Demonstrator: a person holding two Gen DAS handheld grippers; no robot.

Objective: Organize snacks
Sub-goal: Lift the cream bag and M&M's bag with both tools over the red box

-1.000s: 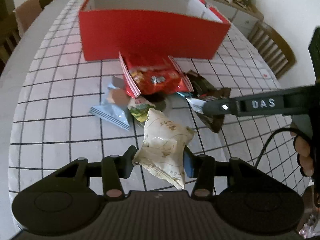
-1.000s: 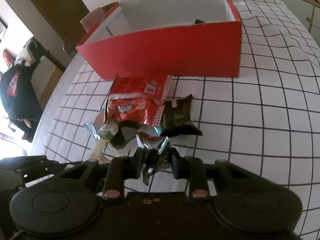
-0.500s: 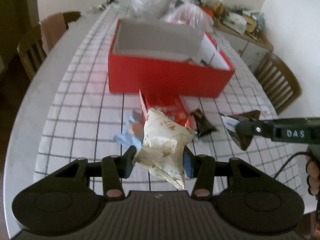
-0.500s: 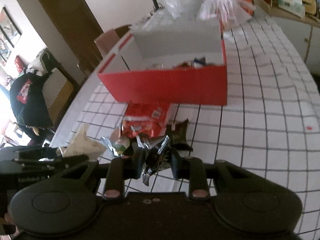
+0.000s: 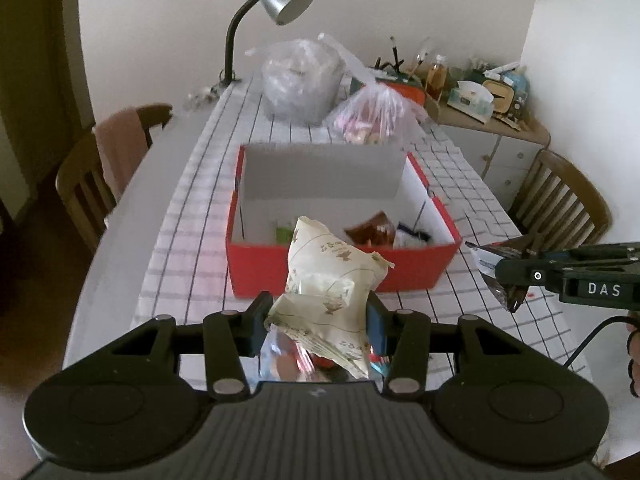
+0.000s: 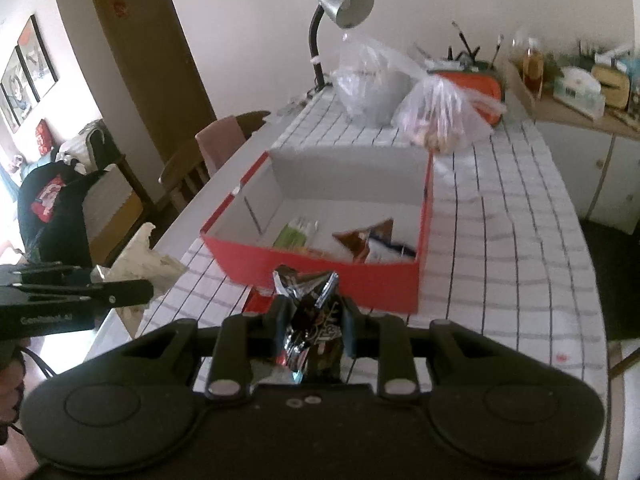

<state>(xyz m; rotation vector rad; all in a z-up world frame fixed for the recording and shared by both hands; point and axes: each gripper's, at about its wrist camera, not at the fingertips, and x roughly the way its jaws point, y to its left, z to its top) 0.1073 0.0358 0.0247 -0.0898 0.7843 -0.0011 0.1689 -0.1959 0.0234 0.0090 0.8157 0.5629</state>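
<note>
Red box [image 5: 340, 268] is already holding a few snacks; left gripper [image 5: 316, 326] is pinching a cream packet [image 5: 326, 280], right gripper [image 6: 312, 326] is pinching a dark packet [image 6: 310, 320], both waiting above the table, more lying below

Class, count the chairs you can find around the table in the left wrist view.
2. One wooden chair, with a pink cloth over its back, stands at the table's left side; another wooden chair stands at its right. Others may be hidden.
</note>
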